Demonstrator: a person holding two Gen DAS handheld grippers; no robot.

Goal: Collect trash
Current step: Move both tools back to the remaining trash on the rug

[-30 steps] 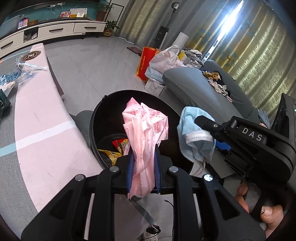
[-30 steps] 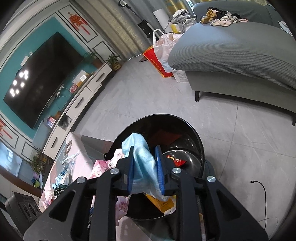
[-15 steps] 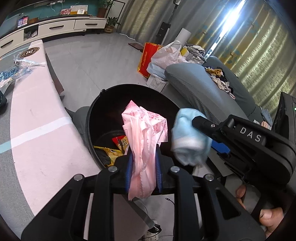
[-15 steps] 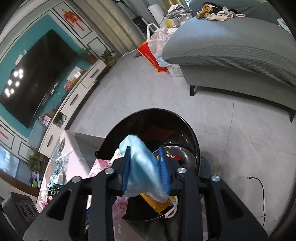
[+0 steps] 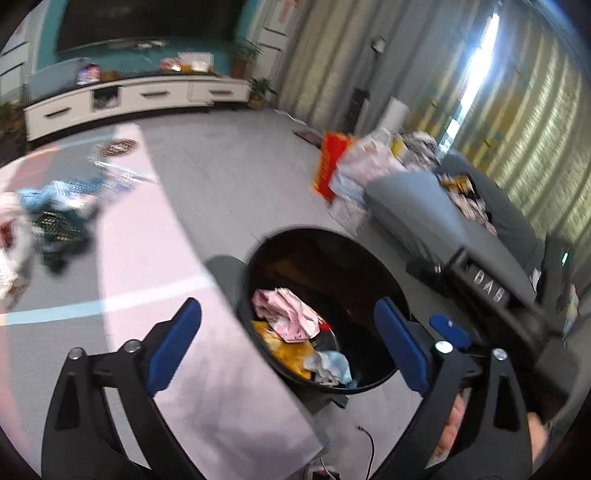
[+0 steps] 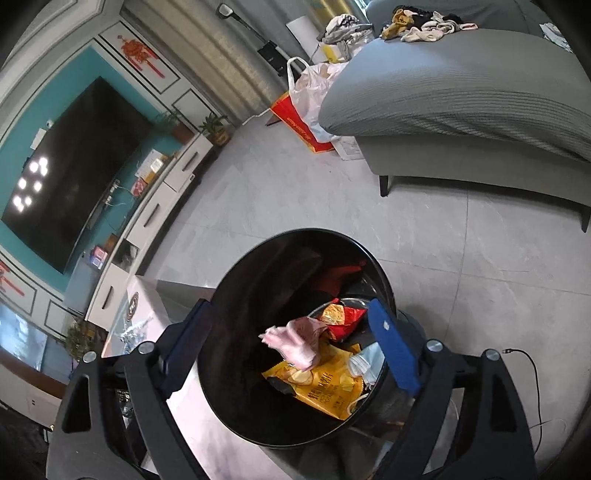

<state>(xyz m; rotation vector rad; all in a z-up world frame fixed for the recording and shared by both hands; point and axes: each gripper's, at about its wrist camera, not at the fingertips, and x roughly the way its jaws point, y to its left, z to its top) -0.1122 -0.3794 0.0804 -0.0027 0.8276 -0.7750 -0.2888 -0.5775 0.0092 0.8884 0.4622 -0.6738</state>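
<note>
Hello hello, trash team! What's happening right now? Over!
Left gripper open, empty. Right gripper open, empty. Pink paper and blue mask lying in the black bin. Nothing in the way.

"DAS" in white on right tongs body; yellow snack bag print unreadable.

You are looking across a grey tiled floor toward a dark television hanging on a teal wall above a white cabinet. A grey sofa is carrying loose clothes, and a red bag is leaning just beside a white plastic bag.
</note>
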